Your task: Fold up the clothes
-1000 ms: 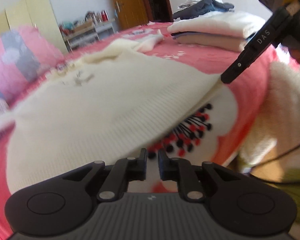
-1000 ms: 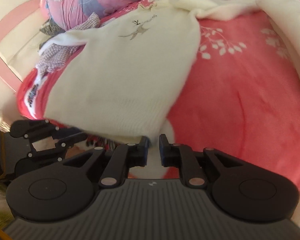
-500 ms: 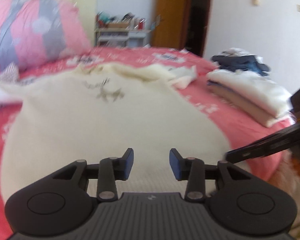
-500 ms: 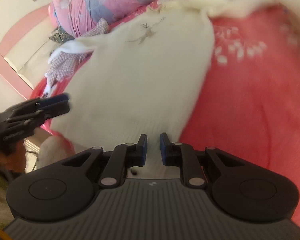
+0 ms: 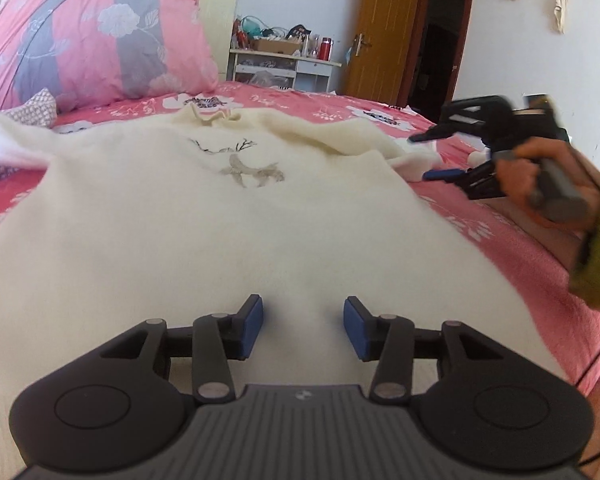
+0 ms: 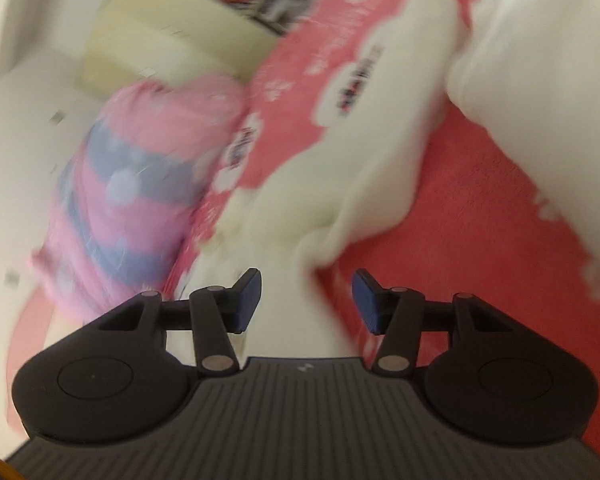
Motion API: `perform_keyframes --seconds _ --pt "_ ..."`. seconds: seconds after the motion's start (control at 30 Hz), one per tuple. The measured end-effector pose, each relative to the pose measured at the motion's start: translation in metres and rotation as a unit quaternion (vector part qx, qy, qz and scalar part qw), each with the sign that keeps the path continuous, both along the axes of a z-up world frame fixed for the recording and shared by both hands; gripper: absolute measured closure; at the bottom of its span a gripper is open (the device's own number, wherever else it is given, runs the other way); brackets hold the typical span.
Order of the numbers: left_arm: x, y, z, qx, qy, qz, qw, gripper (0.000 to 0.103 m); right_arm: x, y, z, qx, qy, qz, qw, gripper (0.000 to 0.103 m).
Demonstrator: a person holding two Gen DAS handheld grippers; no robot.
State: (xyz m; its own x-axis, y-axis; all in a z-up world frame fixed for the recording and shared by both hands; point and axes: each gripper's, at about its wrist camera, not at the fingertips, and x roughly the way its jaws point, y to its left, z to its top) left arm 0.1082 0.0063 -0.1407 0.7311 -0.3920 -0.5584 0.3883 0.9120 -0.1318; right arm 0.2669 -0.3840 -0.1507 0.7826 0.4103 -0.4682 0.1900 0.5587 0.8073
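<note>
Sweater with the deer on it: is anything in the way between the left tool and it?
No. The left tool hovers right over the sweater, jaws opening with nothing between them. The right tool is off at the sleeve, not in the way.

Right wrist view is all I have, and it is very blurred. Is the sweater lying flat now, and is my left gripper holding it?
Observer: The cream sweater lies spread on the pink bedsheet, deer print facing up. The left gripper is opening, nothing pinched between its pads.
Operator: Where is my right gripper going?
Observer: The right gripper, jaws opening, is near the sweater's right sleeve, not gripping it.
Operator: Anything near the collar?
Observer: A pink and grey floral pillow sits behind it, apart from the sweater.
</note>
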Motion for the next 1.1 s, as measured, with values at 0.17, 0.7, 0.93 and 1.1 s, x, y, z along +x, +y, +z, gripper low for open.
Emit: perform_keyframes --seconds 0.17,0.7,0.93,1.1 --pt "-0.002 0.003 0.002 0.002 0.0 -0.005 1.0 0.055 0.008 0.011 0.004 -0.034 -0.001 0.002 0.999 0.053" --pt "0.017 0.108 0.04 0.025 0.072 0.193 0.9782 0.056 -0.059 0.055 0.05 -0.189 -0.103 0.142 0.966 0.053" --pt "-0.02 0.171 0.027 -0.033 0.082 0.242 0.9663 0.051 -0.115 0.072 0.038 -0.206 -0.085 0.181 0.958 0.053" --pt "-0.024 0.178 0.013 -0.081 0.102 0.217 0.9674 0.054 -0.142 0.081 0.026 -0.186 -0.057 0.196 0.961 0.053"
